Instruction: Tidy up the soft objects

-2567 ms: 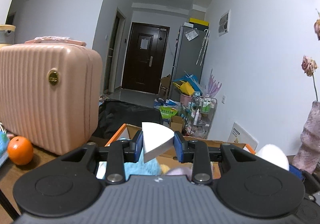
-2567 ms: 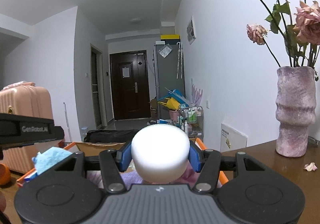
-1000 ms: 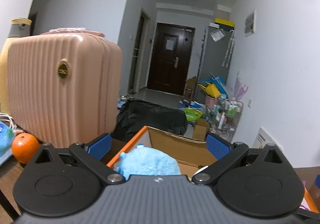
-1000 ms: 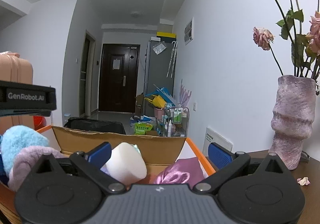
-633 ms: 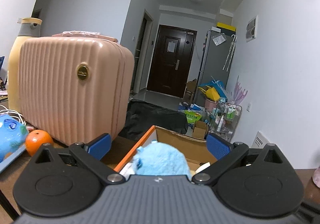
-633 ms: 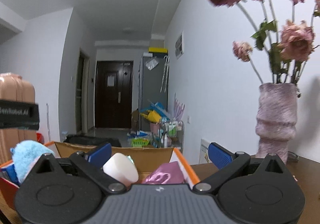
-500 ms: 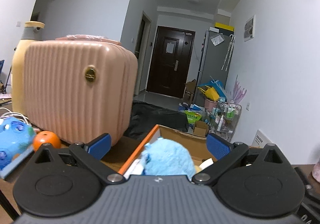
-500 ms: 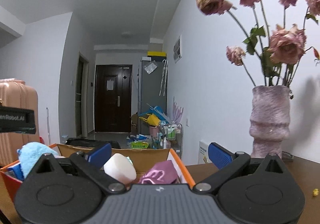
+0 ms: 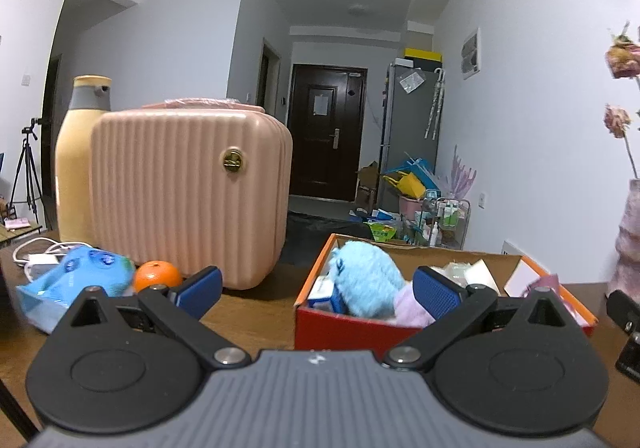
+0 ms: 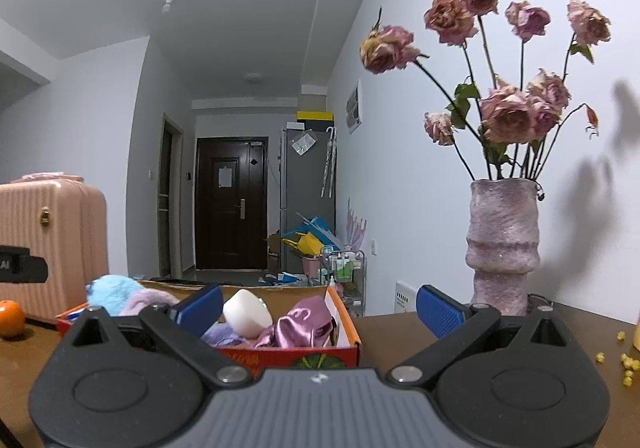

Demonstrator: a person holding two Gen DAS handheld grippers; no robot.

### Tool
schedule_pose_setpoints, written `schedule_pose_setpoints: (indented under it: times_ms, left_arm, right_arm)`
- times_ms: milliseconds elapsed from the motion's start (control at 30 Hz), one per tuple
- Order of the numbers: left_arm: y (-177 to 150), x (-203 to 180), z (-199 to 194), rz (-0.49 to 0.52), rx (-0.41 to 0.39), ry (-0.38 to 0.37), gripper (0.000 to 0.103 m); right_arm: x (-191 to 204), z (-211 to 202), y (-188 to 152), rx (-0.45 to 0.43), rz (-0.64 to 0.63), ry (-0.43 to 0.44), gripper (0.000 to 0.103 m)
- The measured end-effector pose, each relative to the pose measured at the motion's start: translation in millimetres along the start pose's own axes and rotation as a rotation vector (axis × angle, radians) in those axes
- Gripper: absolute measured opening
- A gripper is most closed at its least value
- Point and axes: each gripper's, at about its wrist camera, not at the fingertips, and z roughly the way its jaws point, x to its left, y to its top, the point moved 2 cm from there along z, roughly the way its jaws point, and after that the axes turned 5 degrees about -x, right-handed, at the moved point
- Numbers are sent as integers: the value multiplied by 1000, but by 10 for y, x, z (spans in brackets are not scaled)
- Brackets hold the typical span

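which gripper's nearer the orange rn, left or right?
Left. The left gripper hangs open with its left finger just in front of the orange. The right gripper is open over by the cardboard box, with the orange far off to its left.

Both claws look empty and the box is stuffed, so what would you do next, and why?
Probably swing the open left gripper toward the blue soft pack lying by the orange. It looks like the one soft thing still outside the box; the right gripper is open and empty too.

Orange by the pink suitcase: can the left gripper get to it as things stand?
Probably yes. The left gripper is open and empty, and the orange sits on bare table just beyond its left finger, with the blue plush close beside it.
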Motion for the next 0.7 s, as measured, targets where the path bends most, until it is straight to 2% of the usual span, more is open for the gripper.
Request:
schedule_pose_setpoints:
  times_ms: [367, 700]
  left_arm:
    - [-41, 295, -791, 36, 0, -66, 103]
    - [-69, 434, -1650, 96, -60, -141, 103]
  right_arm:
    - [-52, -849, 65, 17, -4, 52, 103]
    - [-12, -1595, 179, 81, -32, 124, 103]
